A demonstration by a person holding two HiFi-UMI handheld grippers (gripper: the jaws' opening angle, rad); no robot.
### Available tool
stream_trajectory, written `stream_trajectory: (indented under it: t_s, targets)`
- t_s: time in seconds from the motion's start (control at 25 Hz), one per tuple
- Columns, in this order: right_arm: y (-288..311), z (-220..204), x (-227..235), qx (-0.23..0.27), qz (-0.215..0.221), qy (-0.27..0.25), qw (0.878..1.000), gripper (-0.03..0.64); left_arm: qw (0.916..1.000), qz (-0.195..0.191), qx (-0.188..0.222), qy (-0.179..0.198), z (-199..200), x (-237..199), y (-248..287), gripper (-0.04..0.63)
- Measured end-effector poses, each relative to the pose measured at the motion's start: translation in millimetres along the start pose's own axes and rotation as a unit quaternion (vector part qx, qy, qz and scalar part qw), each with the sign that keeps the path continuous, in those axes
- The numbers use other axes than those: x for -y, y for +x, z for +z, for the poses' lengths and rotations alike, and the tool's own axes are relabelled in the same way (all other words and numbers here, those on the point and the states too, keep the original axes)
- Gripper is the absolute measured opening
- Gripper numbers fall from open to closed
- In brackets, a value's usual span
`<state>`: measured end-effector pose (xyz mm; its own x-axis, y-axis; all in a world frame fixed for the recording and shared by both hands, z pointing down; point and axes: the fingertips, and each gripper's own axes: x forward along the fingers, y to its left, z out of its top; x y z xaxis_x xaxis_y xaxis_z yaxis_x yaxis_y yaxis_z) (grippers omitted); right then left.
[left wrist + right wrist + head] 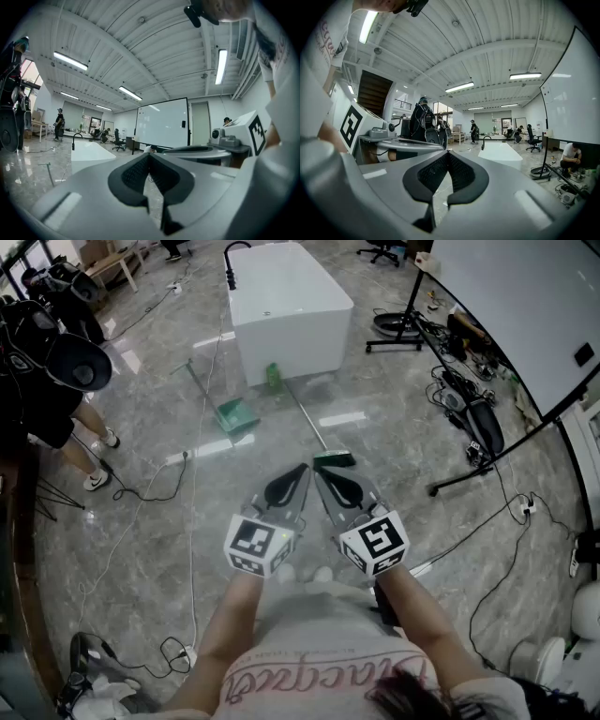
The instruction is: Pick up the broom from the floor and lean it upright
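The broom (319, 432) lies on the grey floor, its thin handle running from near the white tub down to its dark green head (335, 460). A green dustpan (238, 415) with a long handle lies to its left. Both grippers are held level, side by side above the floor, just short of the broom head in the head view. My left gripper (298, 471) is shut with nothing in it, its tips meeting in the left gripper view (150, 155). My right gripper (324, 474) is also shut and empty (448, 153). Neither gripper view shows the broom.
A white tub (281, 306) stands beyond the broom. A whiteboard on a wheeled stand (506, 324) is at the right, with tangled cables (469, 399) under it. A person (56, 381) stands at the left, and cords and a power strip (178, 457) cross the floor.
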<state>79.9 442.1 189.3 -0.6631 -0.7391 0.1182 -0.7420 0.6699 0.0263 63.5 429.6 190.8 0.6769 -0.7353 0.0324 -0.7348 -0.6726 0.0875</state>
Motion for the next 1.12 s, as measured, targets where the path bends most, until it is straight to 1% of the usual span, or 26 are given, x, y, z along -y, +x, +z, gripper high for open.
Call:
stream_trajectory:
  t_s: [0.28, 0.44, 0.72, 0.92, 1.12]
  targets:
    - [-6, -7, 1, -0.006, 0.001, 0.010, 1.000, 0.002, 1.0000, -0.002, -0.004, 0.000, -4, 5, 2, -0.002]
    - [-6, -8, 10, -0.005, 0.004, 0.012, 1.000, 0.002, 1.0000, -0.001, -0.006, 0.004, -3, 7, 11, -0.002]
    - [2, -8, 26, 0.002, 0.012, 0.026, 1.000, 0.002, 0.9999, 0.013, -0.008, 0.007, -3, 1, 22, -0.002]
    - [3, -17, 29, -0.006, 0.025, 0.030, 0.999, 0.002, 0.9996, 0.028, -0.009, -0.005, -13, -5, 26, -0.002]
    - [8, -25, 43, -0.019, 0.030, 0.036, 0.999, 0.002, 0.9991, 0.039, -0.006, -0.016, -15, -17, 39, -0.002]
